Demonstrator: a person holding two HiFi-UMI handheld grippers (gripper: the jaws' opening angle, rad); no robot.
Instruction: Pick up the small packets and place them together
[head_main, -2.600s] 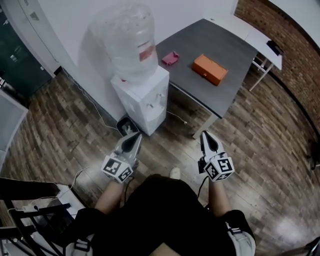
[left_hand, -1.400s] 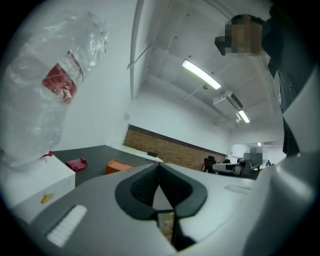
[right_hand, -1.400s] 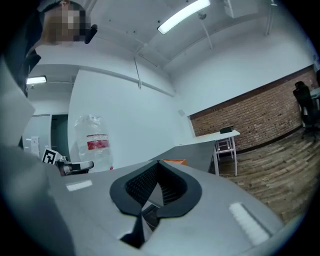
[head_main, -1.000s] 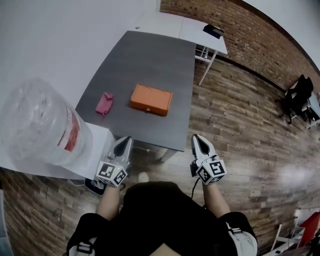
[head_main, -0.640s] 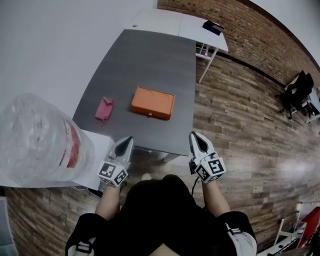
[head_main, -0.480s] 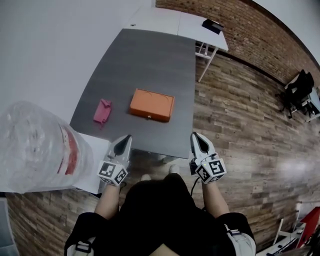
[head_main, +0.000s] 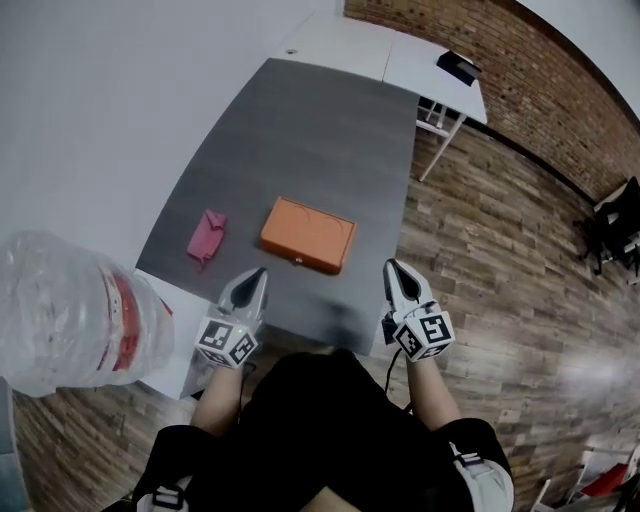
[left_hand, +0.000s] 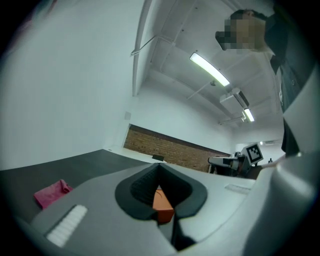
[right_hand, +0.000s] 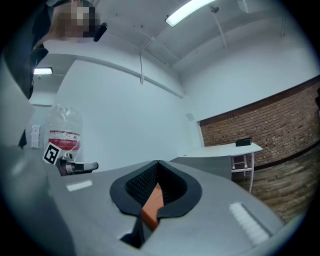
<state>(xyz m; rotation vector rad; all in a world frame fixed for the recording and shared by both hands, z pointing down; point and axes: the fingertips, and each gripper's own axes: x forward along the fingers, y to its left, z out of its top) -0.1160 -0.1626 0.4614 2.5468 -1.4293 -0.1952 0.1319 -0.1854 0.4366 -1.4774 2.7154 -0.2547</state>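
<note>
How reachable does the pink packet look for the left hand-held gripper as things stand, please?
Probably yes: the pink packet lies uncovered on the grey table, with only bare tabletop between it and the left hand-held gripper. Its jaws are shut and would need opening first.

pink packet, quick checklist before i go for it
1. Pink packet in view: ok, it lies on the table, left of the orange box and apart from it.
2. Left gripper free: ok, shut, nothing held.
3. Right gripper free: ok, shut, nothing held.
4. Jaws open for a grasp: not ok, both are shut.
5. Gripper at the packet: not ok, both are at the table's near edge, short of it.
6. Other packets to gather: cannot tell, only one shows.
</note>
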